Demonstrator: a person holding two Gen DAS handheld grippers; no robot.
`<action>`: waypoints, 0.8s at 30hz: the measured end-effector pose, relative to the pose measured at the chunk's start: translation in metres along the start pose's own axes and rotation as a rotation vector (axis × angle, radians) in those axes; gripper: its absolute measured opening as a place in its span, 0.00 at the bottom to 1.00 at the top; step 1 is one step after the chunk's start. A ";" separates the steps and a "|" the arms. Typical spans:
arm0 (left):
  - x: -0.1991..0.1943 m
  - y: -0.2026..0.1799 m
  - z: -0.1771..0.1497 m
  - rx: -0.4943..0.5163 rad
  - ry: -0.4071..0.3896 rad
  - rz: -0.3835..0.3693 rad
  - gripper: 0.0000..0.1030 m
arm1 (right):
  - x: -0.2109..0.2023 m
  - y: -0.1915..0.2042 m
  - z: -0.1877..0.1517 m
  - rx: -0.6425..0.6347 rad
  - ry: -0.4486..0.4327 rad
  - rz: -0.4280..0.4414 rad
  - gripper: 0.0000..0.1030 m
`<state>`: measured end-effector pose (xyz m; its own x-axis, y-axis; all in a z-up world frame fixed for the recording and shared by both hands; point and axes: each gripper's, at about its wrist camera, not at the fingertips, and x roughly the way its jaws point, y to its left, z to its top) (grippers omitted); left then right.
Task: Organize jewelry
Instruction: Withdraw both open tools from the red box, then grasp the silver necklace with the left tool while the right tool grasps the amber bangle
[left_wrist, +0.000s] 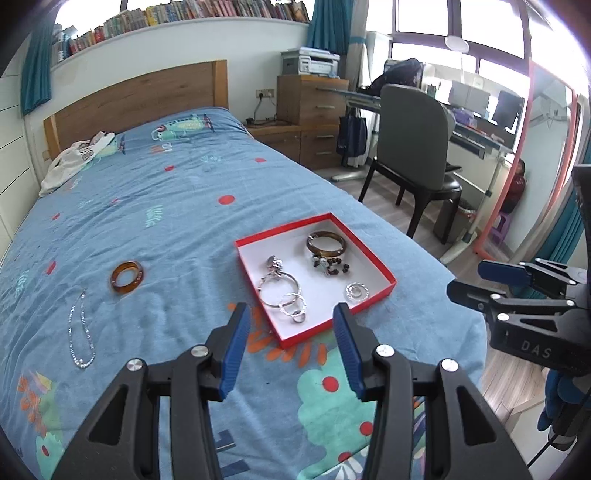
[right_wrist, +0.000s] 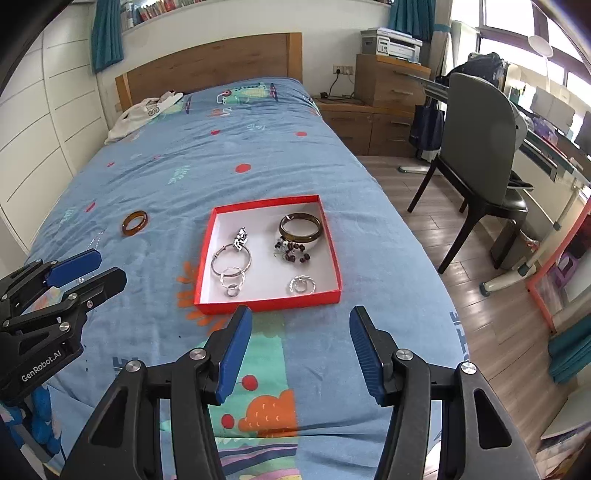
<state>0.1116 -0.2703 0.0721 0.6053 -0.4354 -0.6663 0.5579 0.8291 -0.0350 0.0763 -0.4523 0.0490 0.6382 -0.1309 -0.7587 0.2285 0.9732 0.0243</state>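
While both tools hang over the bed (left_wrist: 184, 206) with nothing in them, the left tool (left_wrist: 291, 328) and the right tool (right_wrist: 301, 332) each stand spread apart. Just past the tips sits the red box (right_wrist: 207, 266), which already holds a brown bangle (right_wrist: 300, 228), silver hoops (right_wrist: 231, 260) and dark beads (right_wrist: 293, 253). Off to the left of the left tool, an amber ring (left_wrist: 127, 277) and a silver chain (left_wrist: 79, 332) lie on the bed. I think picking up one of those comes next.
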 end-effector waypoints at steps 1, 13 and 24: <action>-0.007 0.007 -0.002 -0.013 -0.008 0.004 0.43 | -0.003 0.007 0.001 -0.010 -0.006 0.003 0.53; -0.049 0.111 -0.053 -0.188 -0.013 0.154 0.52 | -0.003 0.084 -0.005 -0.086 -0.061 0.114 0.59; -0.030 0.184 -0.100 -0.289 0.041 0.245 0.54 | 0.034 0.121 -0.009 -0.134 -0.026 0.203 0.60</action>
<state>0.1393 -0.0692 0.0114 0.6746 -0.2028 -0.7097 0.2130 0.9741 -0.0759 0.1188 -0.3370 0.0201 0.6805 0.0670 -0.7296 -0.0053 0.9962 0.0866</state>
